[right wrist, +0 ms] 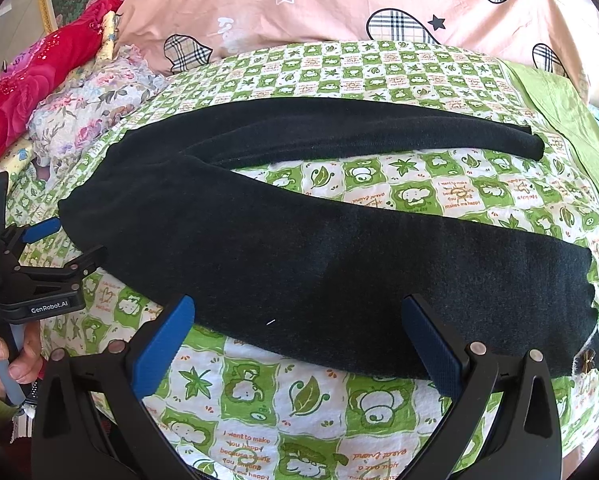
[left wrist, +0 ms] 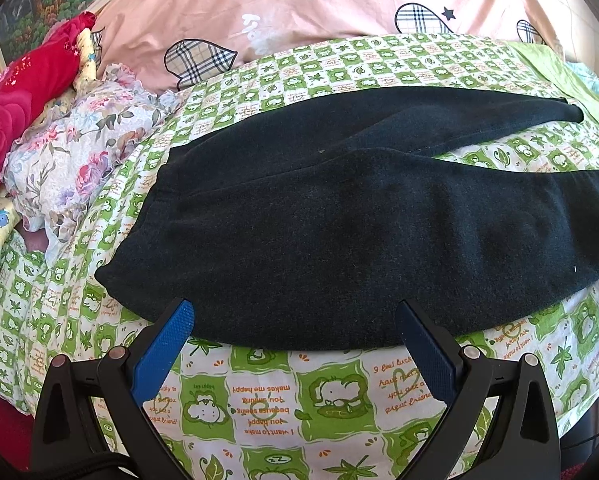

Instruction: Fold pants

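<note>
- The pants (left wrist: 339,240), dark and soft, lay spread flat on the bed; the waist sat toward the left, near the pillows, and the two legs ran off to the right, parted in a narrow V with sheet showing between them
- The sheet (left wrist: 331,400) under them was green and white, printed with small animals, leaves and lines of text; it covered the bed (right wrist: 419,64) across the whole near side
- The left tongs (left wrist: 295,324) were spread wide, blue pads apart, gripping nothing; their tips sat at the near edge of the pants by the waist end; whether a tip touched the cloth could not be told
- The right tongs (right wrist: 299,320) also stood wide apart and held nothing; their tips met the near edge of the nearer leg
- In the right wrist view, the left tongs (right wrist: 65,240) showed at the left edge, with a hand (right wrist: 15,360) wrapped around the grip below
- A pink quilt (left wrist: 299,8) with plaid hearts and stars lay behind the pants; a flowered pillow (left wrist: 79,140) and a red pillow (left wrist: 15,112) were piled at the left
- No containers were in view
</note>
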The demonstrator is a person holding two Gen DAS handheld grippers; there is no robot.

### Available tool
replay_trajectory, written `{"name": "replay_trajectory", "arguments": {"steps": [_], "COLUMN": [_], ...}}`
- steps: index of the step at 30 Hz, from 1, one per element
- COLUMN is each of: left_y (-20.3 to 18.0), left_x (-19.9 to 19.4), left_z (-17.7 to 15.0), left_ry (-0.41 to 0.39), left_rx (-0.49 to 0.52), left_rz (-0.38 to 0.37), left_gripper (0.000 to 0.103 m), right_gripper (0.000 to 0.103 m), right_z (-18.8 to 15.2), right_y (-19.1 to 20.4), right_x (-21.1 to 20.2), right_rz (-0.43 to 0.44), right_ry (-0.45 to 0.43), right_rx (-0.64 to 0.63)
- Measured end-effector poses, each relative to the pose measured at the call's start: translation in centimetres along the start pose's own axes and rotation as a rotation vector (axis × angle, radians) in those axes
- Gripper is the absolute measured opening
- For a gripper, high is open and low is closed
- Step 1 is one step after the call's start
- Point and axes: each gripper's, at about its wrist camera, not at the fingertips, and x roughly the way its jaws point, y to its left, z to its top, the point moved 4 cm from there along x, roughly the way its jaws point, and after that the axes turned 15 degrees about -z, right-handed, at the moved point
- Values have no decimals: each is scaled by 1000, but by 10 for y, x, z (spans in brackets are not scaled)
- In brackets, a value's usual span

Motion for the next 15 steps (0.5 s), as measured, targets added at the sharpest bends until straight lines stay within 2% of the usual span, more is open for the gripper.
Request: {"name": "replay_trajectory", "arguments": {"steps": [15], "left_y": [-2], "left_x": [1], "left_z": [0], "left_ry": [-7], "left_rx": [0], "left_rz": [-4], "left_gripper": [101], "right_gripper": [103], "right_z": [3], "right_y": [5], "right_x": [-5], "right_rz": [1], "right_ry": [-5], "right_rx": [-2]}}
